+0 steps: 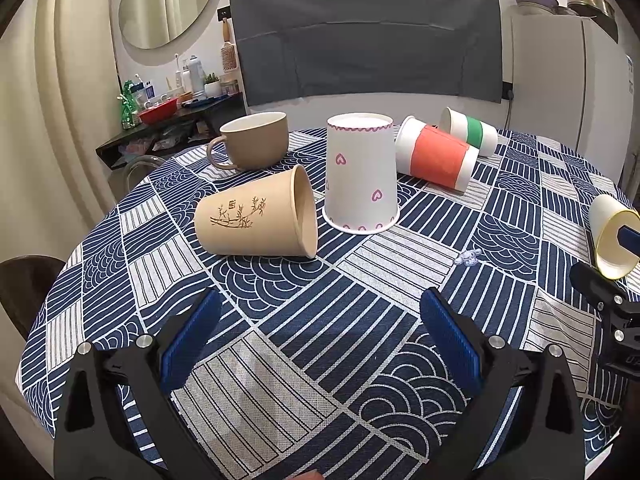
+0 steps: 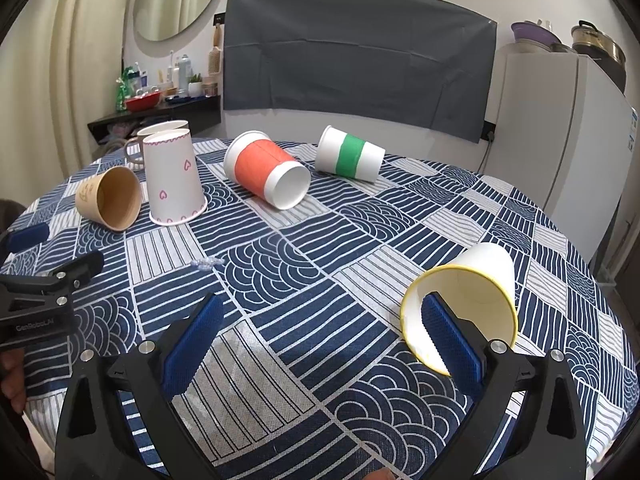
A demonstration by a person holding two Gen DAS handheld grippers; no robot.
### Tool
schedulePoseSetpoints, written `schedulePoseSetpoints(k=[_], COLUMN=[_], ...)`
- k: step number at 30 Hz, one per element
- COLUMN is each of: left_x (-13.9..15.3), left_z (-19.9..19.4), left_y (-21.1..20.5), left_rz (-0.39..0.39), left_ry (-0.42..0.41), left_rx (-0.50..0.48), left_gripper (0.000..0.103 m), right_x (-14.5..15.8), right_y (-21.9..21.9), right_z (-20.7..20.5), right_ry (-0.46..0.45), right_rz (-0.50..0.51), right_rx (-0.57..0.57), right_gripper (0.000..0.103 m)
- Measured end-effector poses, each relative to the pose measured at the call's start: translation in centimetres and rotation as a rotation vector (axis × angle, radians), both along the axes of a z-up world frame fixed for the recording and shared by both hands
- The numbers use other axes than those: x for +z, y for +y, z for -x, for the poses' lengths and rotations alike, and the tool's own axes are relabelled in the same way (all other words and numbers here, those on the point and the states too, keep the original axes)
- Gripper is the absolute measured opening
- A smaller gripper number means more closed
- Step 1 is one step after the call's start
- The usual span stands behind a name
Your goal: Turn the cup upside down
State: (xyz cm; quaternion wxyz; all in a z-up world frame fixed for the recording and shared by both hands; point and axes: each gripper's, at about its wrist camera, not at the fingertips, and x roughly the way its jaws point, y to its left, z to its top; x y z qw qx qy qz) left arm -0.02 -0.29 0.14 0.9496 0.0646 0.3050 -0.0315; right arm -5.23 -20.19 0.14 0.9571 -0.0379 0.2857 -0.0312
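Note:
A yellow-rimmed white paper cup [image 2: 472, 300] lies on its side on the tablecloth, mouth toward my right gripper [image 2: 320, 320]. The gripper is open; its right finger [image 2: 448, 336] reaches into the cup's mouth, the left finger is well clear. The same cup shows at the right edge of the left wrist view [image 1: 612, 236]. My left gripper [image 1: 320, 320] is open and empty above the cloth, short of a white cup with pink hearts [image 1: 360, 176] standing upside down and a tan bamboo-print cup [image 1: 256, 216] on its side.
An orange-banded cup [image 2: 268, 172] and a green-banded cup [image 2: 348, 154] lie on their sides at the back. A tan mug [image 1: 252, 140] stands upright at the back left. A small clear plastic piece [image 2: 206, 263] lies mid-table. The round table's edge [image 2: 624, 344] curves at right.

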Motion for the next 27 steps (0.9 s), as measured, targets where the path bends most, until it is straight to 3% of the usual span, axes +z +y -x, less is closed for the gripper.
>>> schedulePoseSetpoints(k=[27], left_x=[0.23], left_z=[0.10], left_y=[0.31], left_rz=[0.023], left_ry=[-0.001], left_rx=[-0.007], left_gripper=[0.097], right_x=[-0.10], right_y=[-0.03], right_z=[-0.01], right_ry=[0.001], right_rz=[0.000], right_rx=[0.000], right_gripper=[0.095])
